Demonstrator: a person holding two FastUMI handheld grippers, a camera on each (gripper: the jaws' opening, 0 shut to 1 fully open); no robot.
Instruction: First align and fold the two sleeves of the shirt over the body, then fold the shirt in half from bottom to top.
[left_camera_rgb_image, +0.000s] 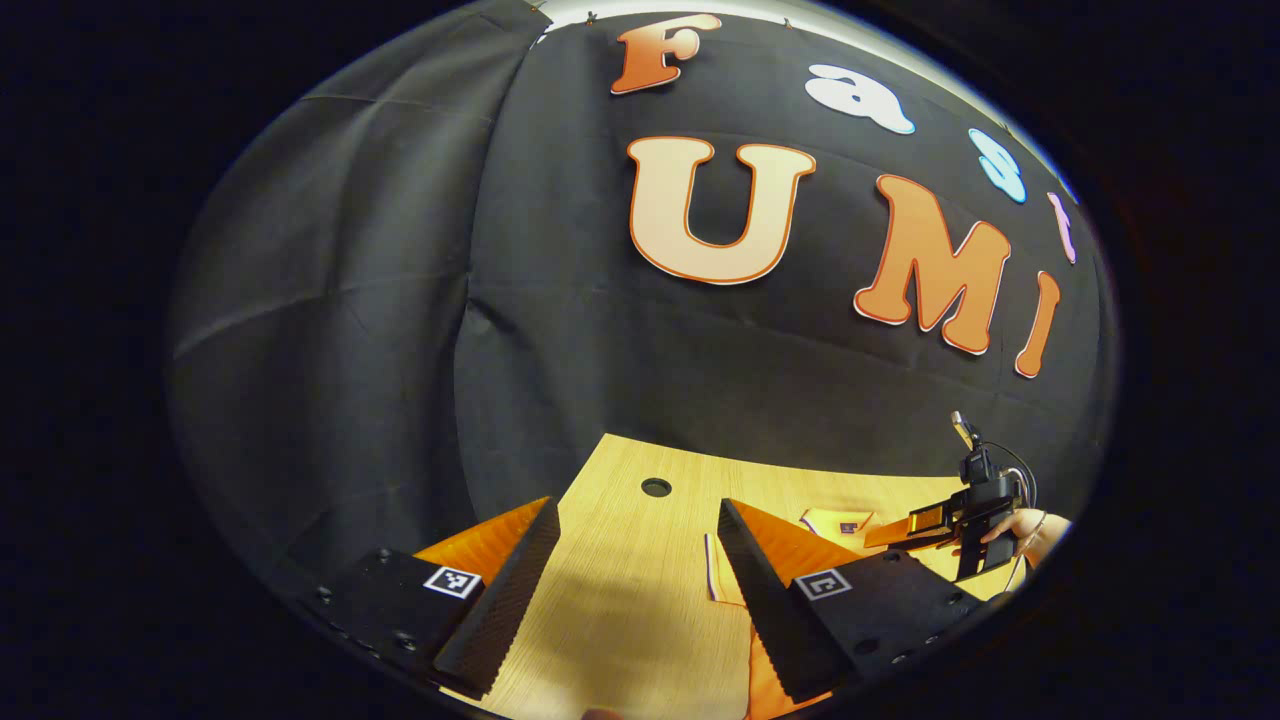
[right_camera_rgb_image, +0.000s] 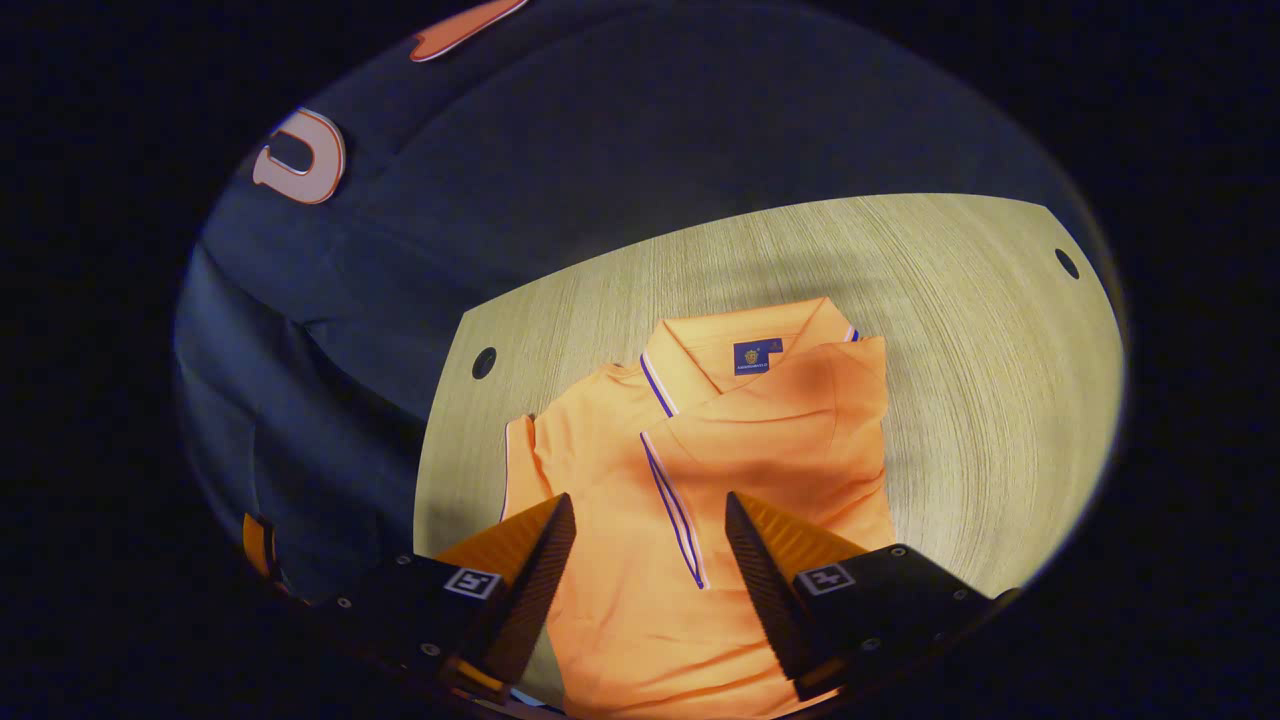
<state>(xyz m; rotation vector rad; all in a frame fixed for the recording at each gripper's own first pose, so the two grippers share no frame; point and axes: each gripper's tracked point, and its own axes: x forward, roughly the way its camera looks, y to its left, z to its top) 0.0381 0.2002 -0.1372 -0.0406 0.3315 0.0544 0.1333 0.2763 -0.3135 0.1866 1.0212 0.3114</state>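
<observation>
Over the wooden table (left_camera_rgb_image: 620, 600), in the left gripper view: left gripper (left_camera_rgb_image: 638, 540) hovering low, jaws spread wide, nothing between them but bare tabletop. Just past its right finger, an edge of the orange shirt (left_camera_rgb_image: 730, 575) lying flat on the wood. Farther off at the right rim, the right gripper (left_camera_rgb_image: 905, 528) held in a hand (left_camera_rgb_image: 1025, 530), poised above the shirt; jaw state not readable from this distance. Round cable hole (left_camera_rgb_image: 656, 487) in the table near the booth's dark back wall.

Down onto the shirt (right_camera_rgb_image: 760, 440), in the right gripper view: right gripper (right_camera_rgb_image: 650, 530) above the lower chest, jaws spread, gripping nothing. Shirt lying face up near the middle of the table (right_camera_rgb_image: 980, 400), collar (right_camera_rgb_image: 700, 365) towards the far edge. One sleeve apparently already folded across the body, its trimmed hem (right_camera_rgb_image: 675, 510) running diagonally over the chest; other sleeve (right_camera_rgb_image: 520, 460) spread out flat beside the body, at the left of this view.

Judged step: sleeve folding half done, second sleeve next. Next move likely calls for lowering onto the outstretched sleeve, pinching its hem, carrying it over the body to meet the first sleeve, then the bottom-to-top fold. Risk: dragging the body cloth askew while lifting.
</observation>
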